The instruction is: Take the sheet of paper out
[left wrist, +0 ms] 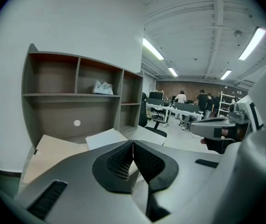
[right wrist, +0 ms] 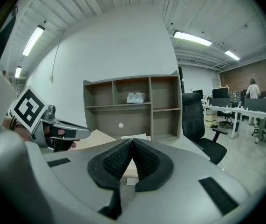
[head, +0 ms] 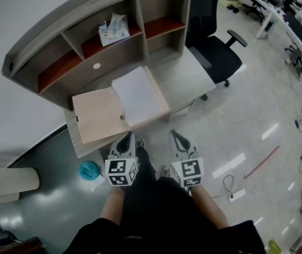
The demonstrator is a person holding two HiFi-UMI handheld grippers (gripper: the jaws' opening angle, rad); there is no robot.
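**Both grippers clenched and empty, short of the paper**

Your left gripper [head: 126, 138] and right gripper [head: 175, 136] hang side by side just off the desk's [head: 189, 72] near edge. Each has its jaws pressed together with nothing between them. The sheet of paper [head: 138, 94] lies flat on the right half of an open tan folder [head: 94, 116], which sits along the near edge toward the near left corner. Nothing has touched either yet.

The main risks, as I judge them:

- **No raised edge to grip.** The sheet lies flush on the folder. If you come down with clenched jaws, you will only push it around.
- **Catching the folder too.** If you open up and bite too deep, you may take the folder cover along with the sheet.
- **Folder sliding off.** It lies loose at the near edge, so a drag toward you could pull it off the desk. Pin it with one gripper.
- **Creasing or tearing.** A hard pinch or a fast pull could damage the sheet.
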